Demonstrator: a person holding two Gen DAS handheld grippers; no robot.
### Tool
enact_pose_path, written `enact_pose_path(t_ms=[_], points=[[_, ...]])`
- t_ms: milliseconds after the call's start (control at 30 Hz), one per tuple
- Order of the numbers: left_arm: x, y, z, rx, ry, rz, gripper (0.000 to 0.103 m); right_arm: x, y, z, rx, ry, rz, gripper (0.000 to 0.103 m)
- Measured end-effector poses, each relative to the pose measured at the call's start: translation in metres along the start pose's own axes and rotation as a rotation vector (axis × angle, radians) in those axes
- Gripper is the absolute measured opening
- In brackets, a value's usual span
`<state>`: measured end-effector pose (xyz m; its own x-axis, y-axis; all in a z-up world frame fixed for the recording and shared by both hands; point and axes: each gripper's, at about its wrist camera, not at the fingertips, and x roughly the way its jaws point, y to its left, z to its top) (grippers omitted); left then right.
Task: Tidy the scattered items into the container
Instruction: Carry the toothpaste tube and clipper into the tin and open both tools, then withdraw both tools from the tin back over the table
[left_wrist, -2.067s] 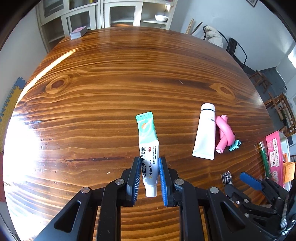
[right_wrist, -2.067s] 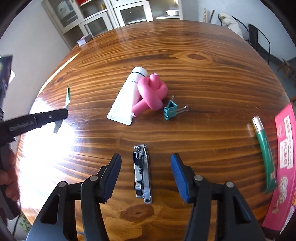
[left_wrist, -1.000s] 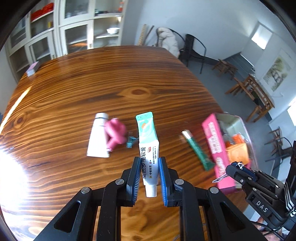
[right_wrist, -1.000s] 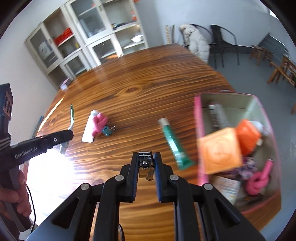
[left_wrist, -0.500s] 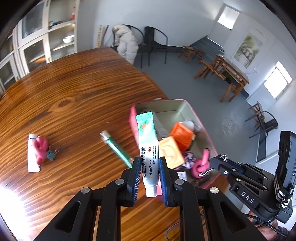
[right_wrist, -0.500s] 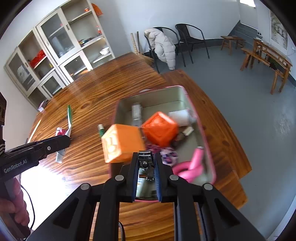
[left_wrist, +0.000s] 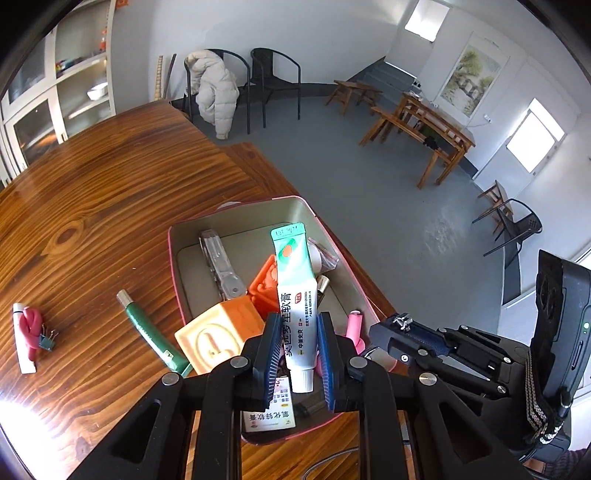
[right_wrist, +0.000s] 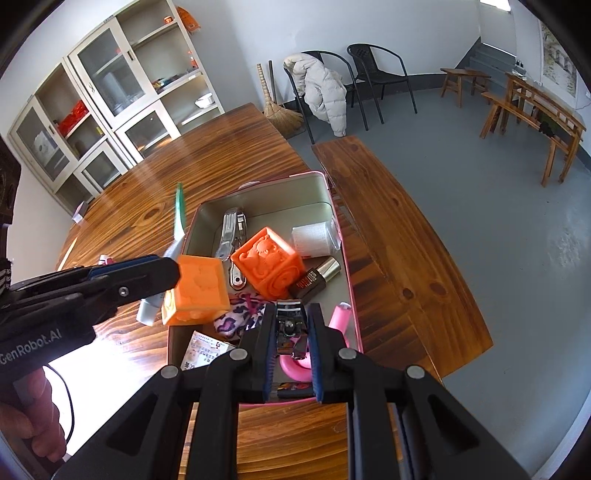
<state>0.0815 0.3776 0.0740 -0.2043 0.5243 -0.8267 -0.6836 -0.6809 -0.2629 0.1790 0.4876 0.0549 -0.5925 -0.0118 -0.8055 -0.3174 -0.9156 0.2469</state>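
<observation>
Wooden table (left_wrist: 92, 192): both grippers are hovering over the tin (left_wrist: 173, 251), left gripper (left_wrist: 298, 354) clamping the toothpaste (left_wrist: 295, 295), right gripper (right_wrist: 291, 350) clamping the nail clipper (right_wrist: 290, 325); letting go probably comes next.

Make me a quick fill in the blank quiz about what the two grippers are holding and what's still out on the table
1. The left gripper is shut on a white and green ____.
2. The right gripper holds a nail clipper above the pink-rimmed ____.
3. The green tube lies on the wooden ____, outside the tin.
4. The two cube blocks in the tin are coloured ____.

Missing words: tube; tin; table; orange
</observation>
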Motion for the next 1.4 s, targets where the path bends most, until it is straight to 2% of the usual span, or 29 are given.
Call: enact_pose_path(t_ms=[300,533,567,633,700,767,900,1000,1367,1400], points=[[0.015,0.005,0.003,-0.037,0.067,0.023,0.021,0.012,-0.004,0.008,-0.010,0.023,0.037,0.018],[0.004,0.018,0.000,-0.078,0.042,0.051,0.021,0.022,-0.005,0.014,0.009,0.039,0.052,0.019],[0.002,0.021,-0.001,-0.087,0.037,0.054,0.021,0.023,-0.005,0.014,0.009,0.041,0.052,0.021],[-0.002,0.027,-0.003,-0.104,0.029,0.062,0.021,0.023,-0.003,0.014,0.012,0.042,0.051,0.033],[-0.007,0.034,-0.006,-0.125,0.020,0.072,0.021,0.022,-0.001,0.015,0.013,0.037,0.048,0.054],[-0.011,0.043,-0.009,-0.150,0.014,0.084,0.021,0.019,0.002,0.015,0.007,0.022,0.043,0.062],[-0.023,0.065,-0.021,-0.213,0.008,0.114,0.021,0.015,0.014,0.015,-0.017,0.006,0.046,0.063],[-0.033,0.085,-0.032,-0.270,0.003,0.140,0.021,0.016,0.025,0.014,-0.032,0.009,0.061,0.069],[-0.072,0.157,-0.084,-0.467,-0.001,0.233,0.022,0.016,0.082,0.012,-0.124,-0.018,0.096,0.076],[-0.075,0.163,-0.089,-0.482,-0.001,0.241,0.026,0.016,0.089,0.012,-0.136,-0.019,0.100,0.077]])
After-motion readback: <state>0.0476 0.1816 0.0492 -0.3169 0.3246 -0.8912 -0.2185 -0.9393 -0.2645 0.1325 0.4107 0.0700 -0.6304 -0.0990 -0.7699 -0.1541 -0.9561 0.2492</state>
